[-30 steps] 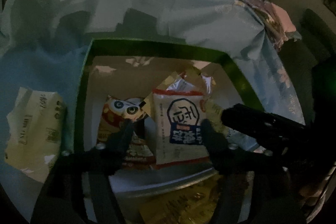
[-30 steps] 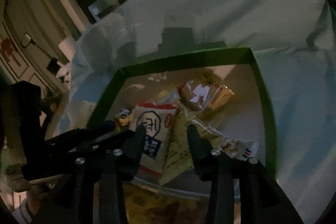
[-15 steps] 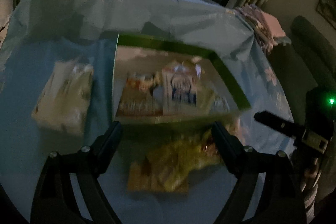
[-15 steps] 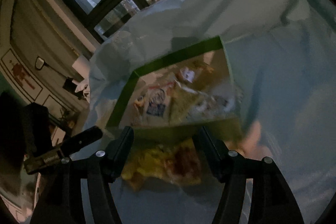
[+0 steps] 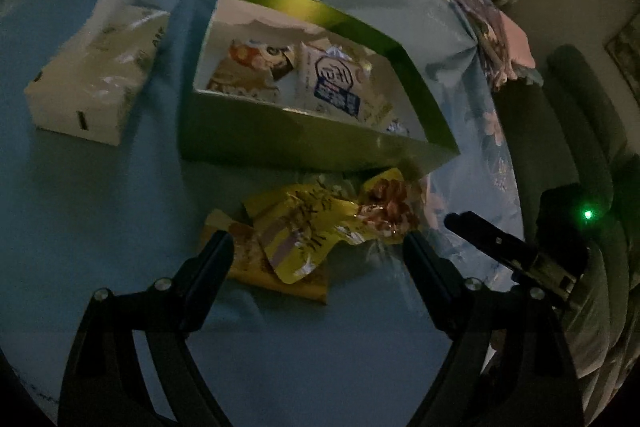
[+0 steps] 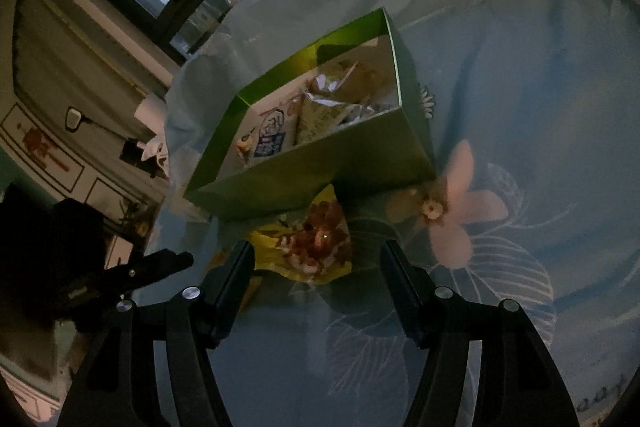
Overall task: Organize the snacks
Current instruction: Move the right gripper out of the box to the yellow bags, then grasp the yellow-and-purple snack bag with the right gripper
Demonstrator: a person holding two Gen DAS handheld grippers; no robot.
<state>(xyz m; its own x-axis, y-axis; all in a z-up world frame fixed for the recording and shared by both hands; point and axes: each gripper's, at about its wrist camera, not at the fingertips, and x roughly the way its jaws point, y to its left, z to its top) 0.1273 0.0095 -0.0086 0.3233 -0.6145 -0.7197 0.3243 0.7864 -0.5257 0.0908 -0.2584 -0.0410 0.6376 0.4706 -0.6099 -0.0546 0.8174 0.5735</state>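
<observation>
Crumpled, the yellow snack packets (image 5: 304,239) overlap beside the green box (image 5: 304,143).

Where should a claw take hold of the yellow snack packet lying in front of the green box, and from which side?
Probably the crinkled raised edge of the yellow snack packet, on the side away from the green box. The packet lies flat on the blue cloth close to the box wall, so coming from above on the near side looks clearest. The left claw stands open there.
</observation>
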